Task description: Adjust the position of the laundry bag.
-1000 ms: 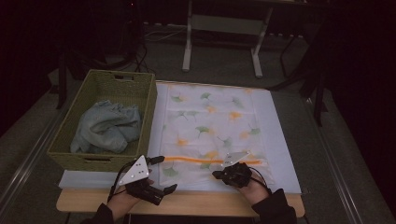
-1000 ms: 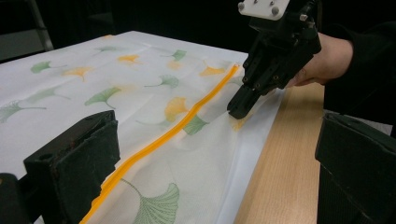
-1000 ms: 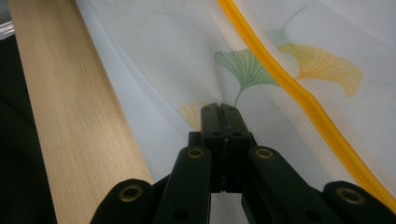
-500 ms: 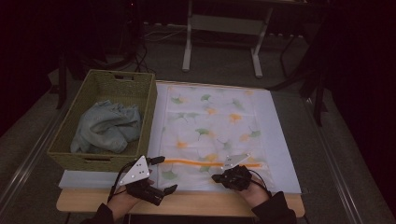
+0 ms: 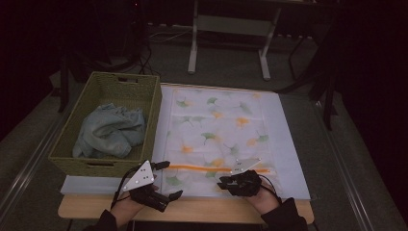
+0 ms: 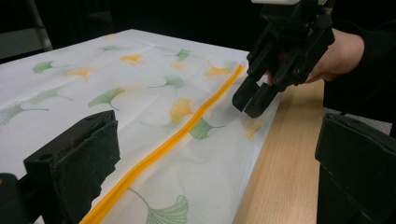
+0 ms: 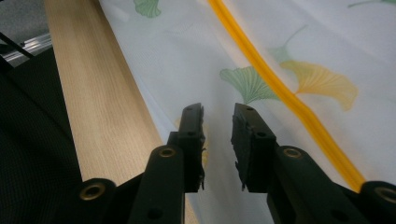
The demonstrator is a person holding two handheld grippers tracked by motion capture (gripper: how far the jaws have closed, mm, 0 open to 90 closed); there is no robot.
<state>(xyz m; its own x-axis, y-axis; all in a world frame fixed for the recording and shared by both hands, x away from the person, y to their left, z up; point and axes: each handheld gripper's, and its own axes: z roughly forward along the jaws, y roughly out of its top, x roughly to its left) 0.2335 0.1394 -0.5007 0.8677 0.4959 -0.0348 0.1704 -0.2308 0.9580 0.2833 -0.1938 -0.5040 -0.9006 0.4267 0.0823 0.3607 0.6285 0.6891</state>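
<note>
A: Since the leaf-print cloth (image 5: 219, 132) lies spread flat on the table (image 5: 192, 211) with its near hem just short of the wooden edge, why do both grippers sit so low at that hem?

B: Likely because that is where a fold or a lift would begin — the hem is the one part of a flat sheet a jaw can get under. The right gripper (image 7: 217, 122) hangs over the near border, between the hem and the orange zipper (image 7: 285, 95), with its jaws a narrow gap apart and nothing between them.

A: And the left gripper (image 5: 169, 179)?

B: Its jaws stand wide apart at the near left corner of the cloth, gripping nothing. Its own view looks along the zipper toward the right gripper, so the two seem set to take the same edge at two points, which I judge would keep the sheet from skewing.

A: Why the basket (image 5: 153, 103) right beside the cloth?

B: It touches the left edge and already holds a crumpled blue-grey towel (image 5: 109, 131) — probably the place for finished or waiting laundry, though I cannot tell which.
</note>
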